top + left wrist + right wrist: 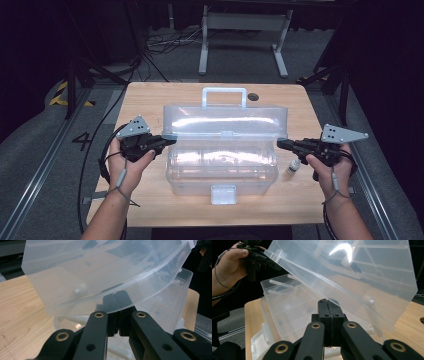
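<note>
High view: clear plastic box mid-table, lid raised, a gripper at each end.

Left gripper (167, 141) meets the left end of the lid (225, 120); in the left gripper view its jaws are pressed together, the tips blurred behind the lid's rim, so a pinch on it cannot be confirmed. Box base (222, 172) sits under the lid, front latch toward the person. Handle (224, 96) stands behind the lid. Small dropper bottle (294, 166) stands right of the base. Right gripper (281, 143) touches the lid's right end, jaws closed; grip unclear.
</note>
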Demonstrator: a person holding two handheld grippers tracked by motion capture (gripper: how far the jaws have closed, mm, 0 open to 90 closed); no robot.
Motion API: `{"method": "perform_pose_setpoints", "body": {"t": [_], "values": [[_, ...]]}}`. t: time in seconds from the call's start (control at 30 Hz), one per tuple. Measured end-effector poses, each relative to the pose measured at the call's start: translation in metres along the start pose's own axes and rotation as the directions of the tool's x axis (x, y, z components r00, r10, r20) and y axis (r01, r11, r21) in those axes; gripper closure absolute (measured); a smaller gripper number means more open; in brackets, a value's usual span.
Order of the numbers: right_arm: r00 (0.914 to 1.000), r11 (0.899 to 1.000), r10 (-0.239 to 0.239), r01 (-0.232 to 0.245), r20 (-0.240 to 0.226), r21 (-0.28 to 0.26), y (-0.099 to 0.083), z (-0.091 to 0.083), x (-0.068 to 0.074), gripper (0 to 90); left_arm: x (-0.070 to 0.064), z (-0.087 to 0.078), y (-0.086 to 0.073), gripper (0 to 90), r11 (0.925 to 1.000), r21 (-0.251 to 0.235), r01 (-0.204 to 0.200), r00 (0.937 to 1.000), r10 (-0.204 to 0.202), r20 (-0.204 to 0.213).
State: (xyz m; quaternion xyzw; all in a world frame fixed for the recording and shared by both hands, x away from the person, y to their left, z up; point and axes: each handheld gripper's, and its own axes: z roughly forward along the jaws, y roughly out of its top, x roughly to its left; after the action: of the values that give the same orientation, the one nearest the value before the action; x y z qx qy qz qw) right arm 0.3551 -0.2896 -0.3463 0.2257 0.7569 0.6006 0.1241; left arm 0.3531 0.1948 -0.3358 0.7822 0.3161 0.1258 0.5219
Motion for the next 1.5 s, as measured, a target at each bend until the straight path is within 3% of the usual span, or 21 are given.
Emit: {"method": "perform_pose_setpoints", "body": {"t": [0.47, 0.7, 1.07, 1.27, 1.5], "values": [[0.9993, 1.000, -0.009, 0.010, 0.037, -0.008, 0.003, -0.016, 0.002, 90.0, 0.005, 0.001, 0.009, 89.0, 1.0000, -0.004, 0.005, 1.0000, -0.005, -0.008], [0.9948, 1.000, -0.009, 0.011, 0.101, -0.017, 0.004, -0.021, 0.002, 82.5, 0.007, 0.001, 0.013, 89.1, 1.0000, -0.001, 0.005, 0.9999, -0.005, -0.010], [0.9762, 0.999, -0.023, 0.032, 0.215, -0.036, 0.005, -0.014, -0.004, 55.0, 0.010, 0.002, 0.020, 89.0, 1.0000, 0.007, 0.003, 0.9999, -0.003, -0.010], [0.9592, 0.997, -0.031, 0.048, 0.281, -0.054, 0.007, -0.010, -0.006, 48.3, 0.012, 0.003, 0.022, 89.1, 1.0000, 0.006, 0.005, 0.9999, -0.005, -0.010], [0.9469, 0.997, -0.036, 0.056, 0.320, -0.053, 0.011, -0.001, -0.005, 44.1, 0.014, 0.004, 0.027, 88.9, 0.9999, 0.009, 0.006, 0.9999, -0.005, -0.013]]}}
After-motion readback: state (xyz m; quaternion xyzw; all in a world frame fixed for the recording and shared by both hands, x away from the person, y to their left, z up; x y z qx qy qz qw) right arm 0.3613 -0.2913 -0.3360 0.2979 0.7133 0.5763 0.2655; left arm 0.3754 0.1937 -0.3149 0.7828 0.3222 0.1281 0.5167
